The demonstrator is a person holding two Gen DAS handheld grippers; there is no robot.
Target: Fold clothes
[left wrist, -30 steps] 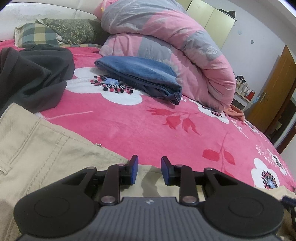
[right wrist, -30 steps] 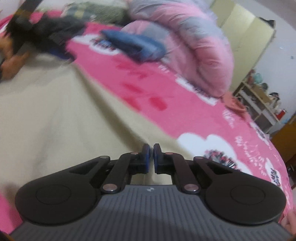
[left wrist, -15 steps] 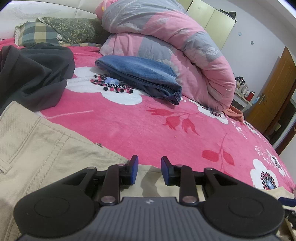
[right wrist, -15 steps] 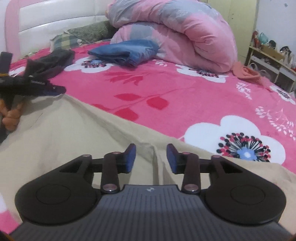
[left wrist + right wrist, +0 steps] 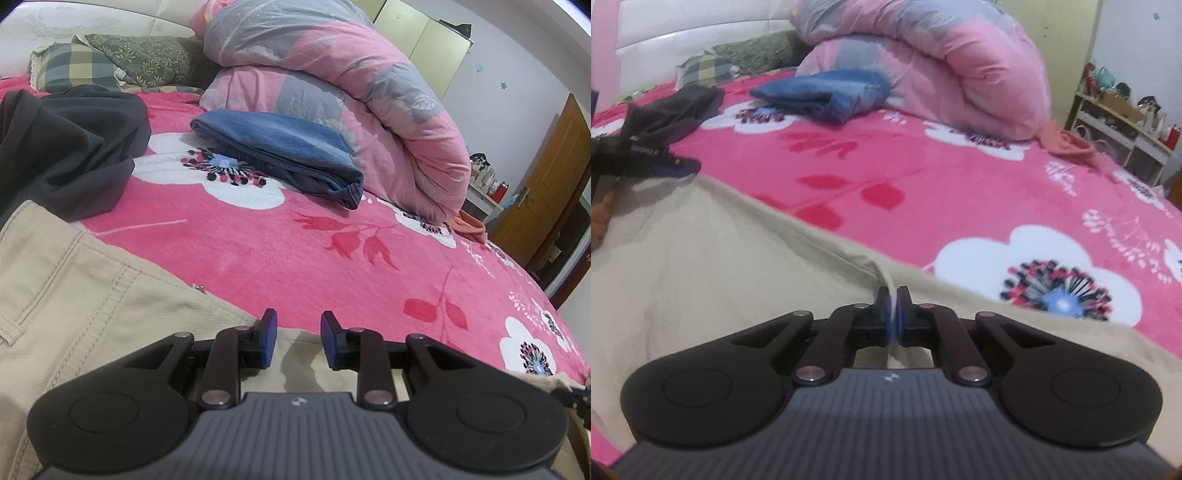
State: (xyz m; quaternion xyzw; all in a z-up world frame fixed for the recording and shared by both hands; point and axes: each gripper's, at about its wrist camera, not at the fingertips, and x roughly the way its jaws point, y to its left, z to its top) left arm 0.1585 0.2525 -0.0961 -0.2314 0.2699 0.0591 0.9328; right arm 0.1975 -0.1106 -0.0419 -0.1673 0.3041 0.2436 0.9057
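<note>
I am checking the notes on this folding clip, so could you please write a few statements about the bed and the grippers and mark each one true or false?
1. The right gripper is closed on a fold of the beige trousers. True.
2. The left gripper is clamped shut on the dark garment. False: its jaws stand apart over the beige trousers, gripping nothing.
3. The folded blue jeans lie beside the rolled pink and grey quilt. True.
4. The bedspread is plain white. False: it is pink with white flowers.
5. The dark garment is neatly folded. False: it lies crumpled.
</note>
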